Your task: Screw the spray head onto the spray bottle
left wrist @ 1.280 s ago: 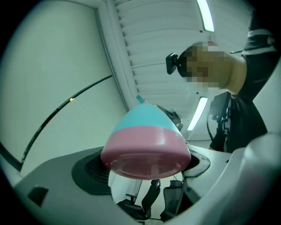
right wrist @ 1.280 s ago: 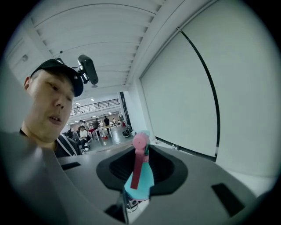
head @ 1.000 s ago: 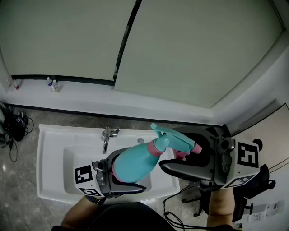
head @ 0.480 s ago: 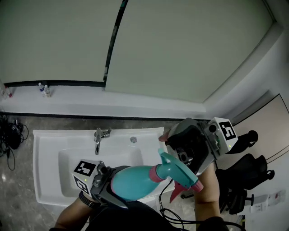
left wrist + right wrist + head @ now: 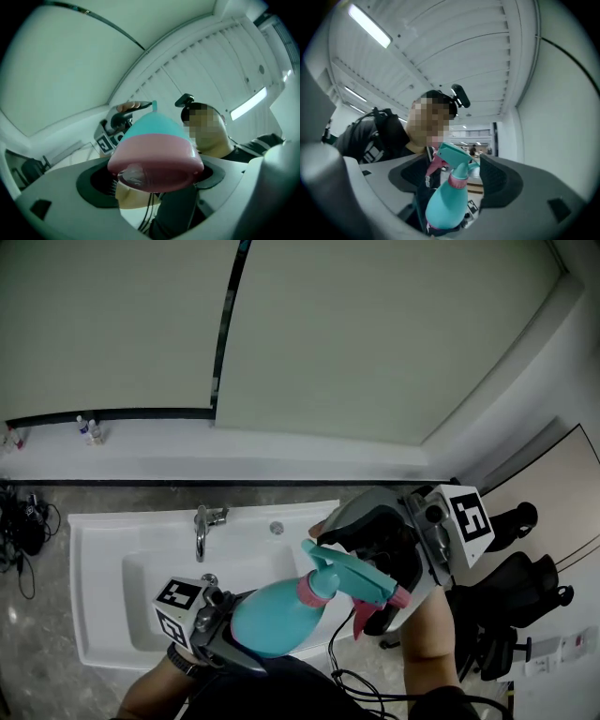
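Bottle teal with pink base, held tilted in the air over sink front edge, base pinched in left gripper fingers. Spray head sits on the neck, with pink collar and pink trigger. Right gripper fingers just opened wide, straddling head without contact. Faucet beyond.

Left gripper clamps the base of the teal spray bottle. Bottle tilted, neck up toward the right. Spray head sits on the neck, pink collar under it, pink trigger hanging down. Right gripper: jaws just been opening, now wide on either side of the spray head. Underneath, white sink with faucet. 2 small bottles on the ledge behind. Black chair at right.
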